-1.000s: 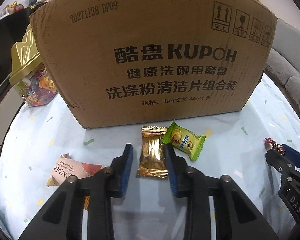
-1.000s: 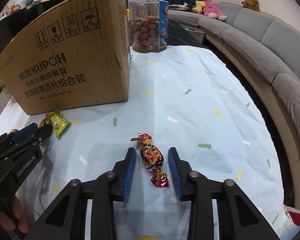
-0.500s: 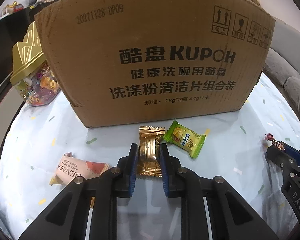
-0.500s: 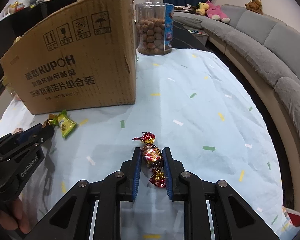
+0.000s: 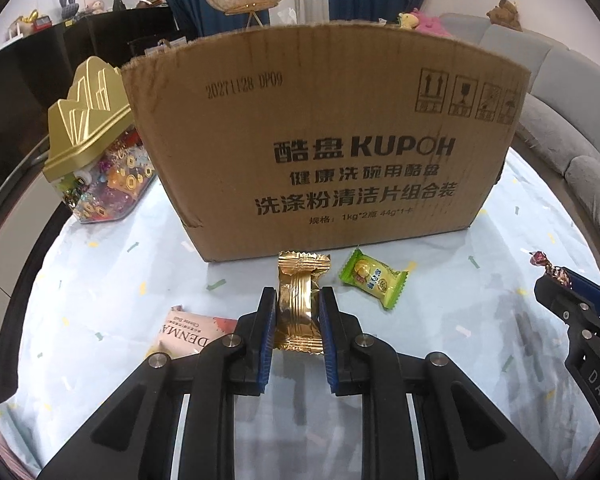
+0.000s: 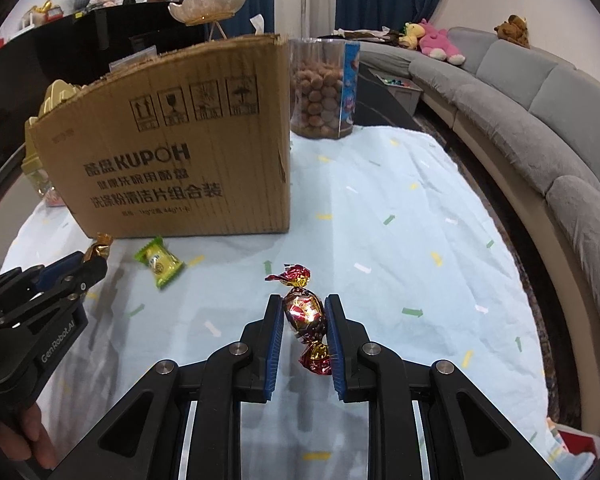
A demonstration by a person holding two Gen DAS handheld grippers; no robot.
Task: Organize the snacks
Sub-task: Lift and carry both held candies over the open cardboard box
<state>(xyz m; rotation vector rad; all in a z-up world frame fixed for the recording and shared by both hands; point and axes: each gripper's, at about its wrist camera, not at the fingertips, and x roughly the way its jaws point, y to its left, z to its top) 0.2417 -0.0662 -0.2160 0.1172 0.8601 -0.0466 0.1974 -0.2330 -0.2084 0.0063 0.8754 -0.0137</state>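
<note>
My left gripper is shut on a gold foil snack packet, held a little above the tablecloth. My right gripper is shut on a red and gold twist-wrapped candy, also raised off the cloth. A green and yellow candy lies on the cloth in front of the big cardboard box. A pink and white packet lies at the left, partly hidden behind my left finger. In the left wrist view the right gripper shows at the right edge.
A gold-lidded jar of sweets stands left of the box. A clear tub of brown balls stands behind the box's right corner. A grey sofa curves round the right of the table. A hand holds the left gripper.
Both grippers went from open around their sweets to shut on them, then rose slightly, lifting the gold packet and the red candy off the cloth.
</note>
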